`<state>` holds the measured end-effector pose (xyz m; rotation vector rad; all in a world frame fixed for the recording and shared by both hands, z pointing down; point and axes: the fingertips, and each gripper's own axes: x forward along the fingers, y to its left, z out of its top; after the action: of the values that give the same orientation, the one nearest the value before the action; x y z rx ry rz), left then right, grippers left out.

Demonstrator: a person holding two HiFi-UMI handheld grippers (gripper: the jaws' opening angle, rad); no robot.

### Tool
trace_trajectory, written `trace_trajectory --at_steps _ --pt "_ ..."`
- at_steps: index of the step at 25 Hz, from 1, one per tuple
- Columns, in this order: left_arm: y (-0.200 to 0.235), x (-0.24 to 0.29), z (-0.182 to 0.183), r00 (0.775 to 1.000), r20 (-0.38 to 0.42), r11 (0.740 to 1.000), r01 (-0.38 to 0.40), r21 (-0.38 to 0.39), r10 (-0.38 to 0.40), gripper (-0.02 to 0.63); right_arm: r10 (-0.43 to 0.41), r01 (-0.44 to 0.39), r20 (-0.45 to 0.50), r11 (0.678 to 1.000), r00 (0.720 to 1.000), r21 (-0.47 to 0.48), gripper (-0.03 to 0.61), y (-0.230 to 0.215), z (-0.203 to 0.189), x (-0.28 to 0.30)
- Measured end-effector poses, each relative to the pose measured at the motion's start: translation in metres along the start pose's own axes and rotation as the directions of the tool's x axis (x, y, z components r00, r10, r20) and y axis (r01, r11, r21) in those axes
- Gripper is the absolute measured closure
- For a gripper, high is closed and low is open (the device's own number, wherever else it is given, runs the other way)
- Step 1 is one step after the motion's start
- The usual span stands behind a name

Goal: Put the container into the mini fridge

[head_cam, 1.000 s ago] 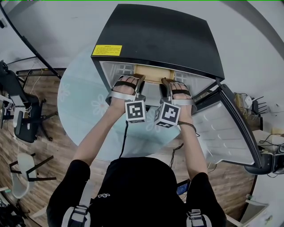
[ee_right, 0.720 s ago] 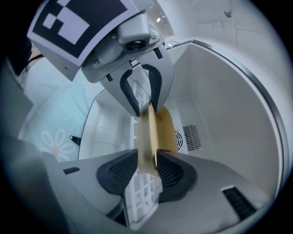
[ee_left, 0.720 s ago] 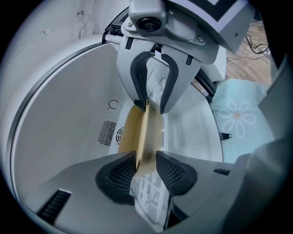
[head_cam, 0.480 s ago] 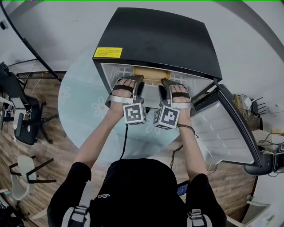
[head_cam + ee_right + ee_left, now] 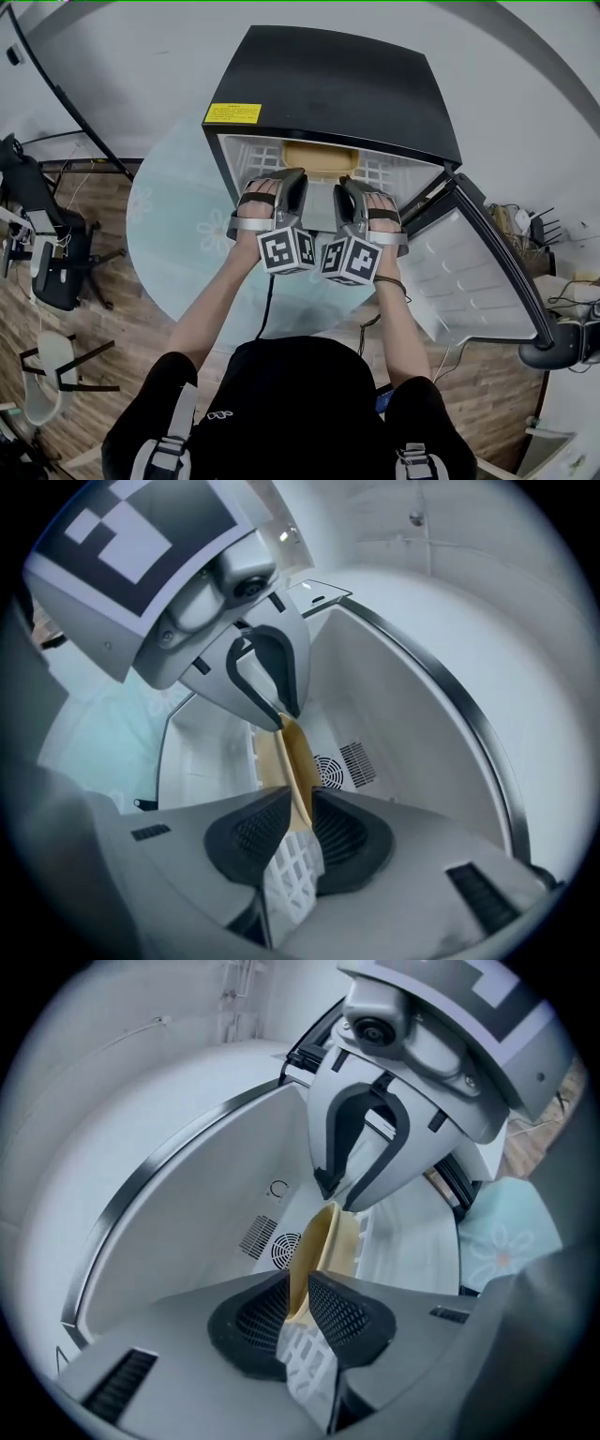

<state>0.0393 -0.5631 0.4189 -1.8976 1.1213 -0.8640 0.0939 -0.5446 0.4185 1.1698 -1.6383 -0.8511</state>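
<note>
The tan container [image 5: 321, 159] rests on the white wire shelf [image 5: 384, 169] inside the black mini fridge [image 5: 337, 84]. My left gripper [image 5: 296, 180] and right gripper [image 5: 343, 184] sit side by side at the fridge mouth, just in front of the container. Both pairs of jaws have just been closing and now stand a narrow gap apart. In the left gripper view the container [image 5: 325, 1241] shows through that gap, beyond the pads [image 5: 342, 1316], which do not press on it. It is the same in the right gripper view, with the container [image 5: 289, 761] past the pads [image 5: 255, 834].
The fridge door [image 5: 478, 272] hangs open to the right, close to my right arm. The fridge stands on a round pale blue table [image 5: 178, 225]. The back wall's fan grille [image 5: 328, 771] lies behind the container. Chairs and cables lie on the wooden floor at the left.
Both grippers have drawn back from the container and risen a little. The container stays on the shelf, now apart from the jaws. The jaw gaps are narrower than before.
</note>
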Motion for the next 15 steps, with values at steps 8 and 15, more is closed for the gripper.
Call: trace_trajectory --at_steps 8,15 --pt "0.011 -0.041 0.008 0.997 0.034 0.964 -0.057 -0.26 0.068 0.598 -0.041 0.036 0.022 0.983 0.999 0.182 0.528 -0.005 0.002 -0.044" --pt "0.009 -0.077 0.016 0.995 0.06 0.888 -0.045 -0.457 0.081 0.598 -0.084 0.052 0.074 0.933 0.994 0.355 0.571 -0.012 0.01 -0.084"
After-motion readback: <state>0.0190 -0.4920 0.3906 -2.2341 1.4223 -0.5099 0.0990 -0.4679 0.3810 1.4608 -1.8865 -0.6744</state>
